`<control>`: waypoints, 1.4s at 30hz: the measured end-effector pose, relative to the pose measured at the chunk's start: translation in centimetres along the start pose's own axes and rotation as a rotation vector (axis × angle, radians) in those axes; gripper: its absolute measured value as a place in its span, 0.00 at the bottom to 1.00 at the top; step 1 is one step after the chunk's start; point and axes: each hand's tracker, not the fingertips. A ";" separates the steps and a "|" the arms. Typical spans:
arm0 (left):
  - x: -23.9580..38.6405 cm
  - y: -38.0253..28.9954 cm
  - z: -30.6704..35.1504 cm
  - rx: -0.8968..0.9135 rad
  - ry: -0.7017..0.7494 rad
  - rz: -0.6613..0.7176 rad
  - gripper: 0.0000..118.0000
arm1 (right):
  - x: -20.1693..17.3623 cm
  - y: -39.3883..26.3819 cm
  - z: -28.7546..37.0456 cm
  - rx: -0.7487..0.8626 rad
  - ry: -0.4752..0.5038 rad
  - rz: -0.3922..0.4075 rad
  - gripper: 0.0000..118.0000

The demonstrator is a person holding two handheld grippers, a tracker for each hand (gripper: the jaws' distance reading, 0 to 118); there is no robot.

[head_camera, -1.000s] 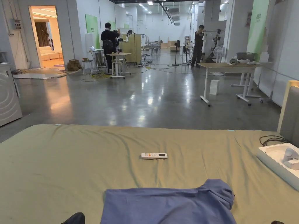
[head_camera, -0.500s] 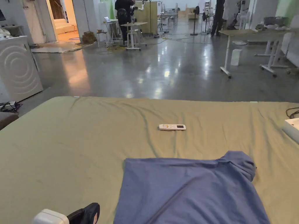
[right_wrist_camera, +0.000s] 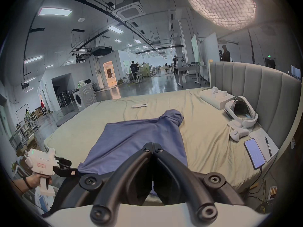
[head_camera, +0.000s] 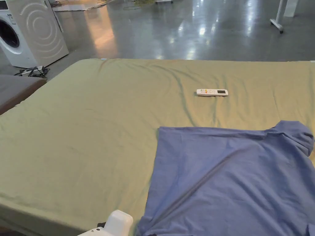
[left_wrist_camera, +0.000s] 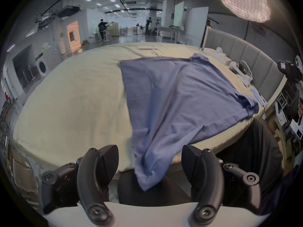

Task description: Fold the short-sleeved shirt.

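A blue short-sleeved shirt lies spread on the olive-green bed, one sleeve bunched at the far right. Its near corner hangs over the bed's front edge. My left gripper is open, its jaws on either side of that hanging corner without pressing it. From the right gripper view, the left gripper sits at the shirt's near-left corner, held by a hand. My right gripper is shut with nothing seen between its jaws. In the left gripper view the right gripper is raised off the bed's right side.
A white remote lies on the bed beyond the shirt. Along the grey headboard sit a white box, a headset and a phone. A washing machine stands at the far left. People stand far off in the hall.
The head camera has tilted down and left, so more of the shirt shows. The left gripper's white body has come up into the bottom of the picture. The shirt lies as before.
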 end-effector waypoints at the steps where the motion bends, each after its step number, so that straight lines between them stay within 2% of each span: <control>1: 0.2 0.0 -0.8 -0.005 -0.009 -0.010 0.71 | 0.0 -0.2 -0.1 -0.010 -0.002 0.002 0.00; 5: 0.8 0.4 -2.9 -0.070 0.001 -0.063 0.71 | 0.3 -0.7 -0.3 -0.036 -0.016 0.019 0.00; 6: 0.9 0.5 -3.3 -0.100 0.005 -0.078 0.68 | 0.4 -0.8 -0.3 -0.040 -0.017 0.018 0.00; 8: 0.7 0.8 -4.2 -0.160 0.004 -0.073 0.51 | 0.6 -1.0 -0.3 -0.053 -0.019 0.009 0.00; 10: 0.3 0.8 -4.8 -0.167 -0.001 -0.067 0.48 | 0.9 -1.3 -0.3 -0.060 -0.023 -0.003 0.00; 11: 0.1 1.0 -4.9 -0.166 -0.026 -0.046 0.34 | 1.0 -1.4 -0.2 -0.068 -0.022 -0.013 0.00; 12: 0.0 1.3 -4.8 -0.171 -0.023 -0.046 0.13 | 1.2 -1.5 -0.2 -0.074 -0.023 -0.019 0.00; 13: 0.0 1.5 -4.6 -0.173 -0.025 -0.049 0.03 | 1.3 -1.7 -0.1 -0.077 -0.028 -0.024 0.00; 19: 1.0 1.7 -4.6 -0.187 -0.016 -0.093 0.03 | 2.7 -2.7 0.3 -0.104 -0.047 -0.067 0.00; 20: 1.0 1.6 -4.8 -0.193 -0.013 -0.095 0.03 | 3.1 -3.0 0.1 -0.131 -0.059 -0.072 0.08; 21: 1.0 1.6 -4.9 -0.194 -0.011 -0.093 0.03 | 3.5 -3.3 -0.3 -0.171 -0.066 -0.070 0.26; 22: 1.0 1.6 -5.3 -0.212 -0.013 -0.079 0.03 | 4.1 -3.9 -1.0 -0.210 -0.067 -0.062 0.49; 23: 0.8 1.7 -5.6 -0.219 -0.013 -0.066 0.03 | 4.6 -4.7 -1.8 -0.265 -0.076 -0.049 0.78; 24: 0.6 1.8 -5.9 -0.217 -0.011 -0.058 0.03 | 5.1 -5.5 -2.8 -0.319 -0.087 -0.047 0.85; 28: 1.4 1.5 -6.0 -0.221 0.012 -0.115 0.03 | 6.6 -8.3 -6.6 -0.504 -0.097 -0.027 0.82; 32: 1.3 1.5 -6.0 -0.217 0.013 -0.111 0.03 | 7.3 -9.9 -9.9 -0.578 -0.123 0.024 0.80; 33: 1.2 1.5 -6.0 -0.216 0.011 -0.107 0.03 | 7.3 -10.1 -10.5 -0.594 -0.124 0.036 0.73; 34: 1.1 1.4 -5.9 -0.216 0.008 -0.104 0.03 | 7.3 -10.2 -11.0 -0.596 -0.115 0.041 0.58; 35: 1.1 1.4 -5.9 -0.216 0.005 -0.100 0.03 | 7.3 -10.2 -11.3 -0.597 -0.106 0.041 0.39; 38: 1.0 1.4 -5.8 -0.213 0.001 -0.097 0.03 | 6.9 -10.1 -11.2 -0.593 -0.064 0.029 0.12; 42: 0.7 1.0 -4.7 -0.177 -0.018 -0.097 0.03 | 6.5 -9.7 -10.6 -0.584 -0.058 0.036 0.10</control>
